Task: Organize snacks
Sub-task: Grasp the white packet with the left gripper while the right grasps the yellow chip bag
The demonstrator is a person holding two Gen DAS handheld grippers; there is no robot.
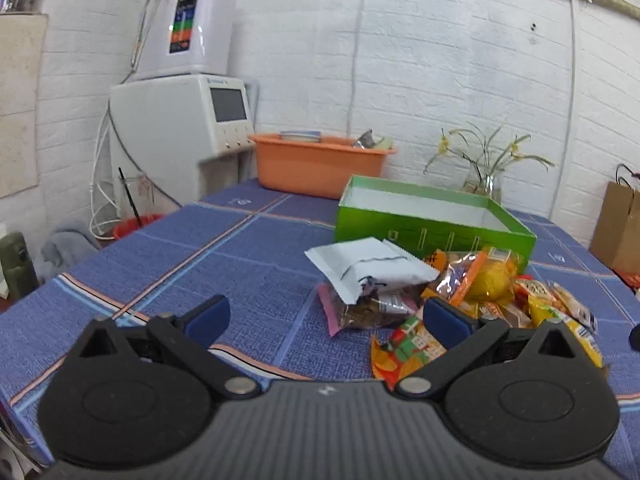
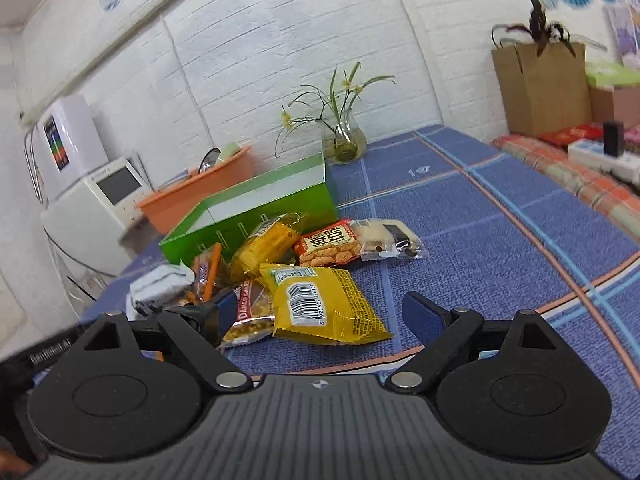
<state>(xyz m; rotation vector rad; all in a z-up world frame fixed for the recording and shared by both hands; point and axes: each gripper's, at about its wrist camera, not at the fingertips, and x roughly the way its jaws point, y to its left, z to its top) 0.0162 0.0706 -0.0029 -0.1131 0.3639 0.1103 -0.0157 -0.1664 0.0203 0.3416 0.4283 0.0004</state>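
barcode on yellow packet [image 2: 320, 304]: right view only

Lived-in home room, checked tablecloth [image 1: 240, 248], flower vase [image 2: 344, 142], washbasin [image 1: 316, 168]

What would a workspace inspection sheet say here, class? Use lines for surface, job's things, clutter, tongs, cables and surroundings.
Surface: blue checked tablecloth.
Job's things: snack packets heaped before the open green box, which looks empty.
Clutter: orange tub, flower vase.
Tongs: left tongs open, empty; right tongs open around the yellow packet, not gripping.
Cables: white cables beside the white machines.
Surroundings: white brick wall, paper bag.
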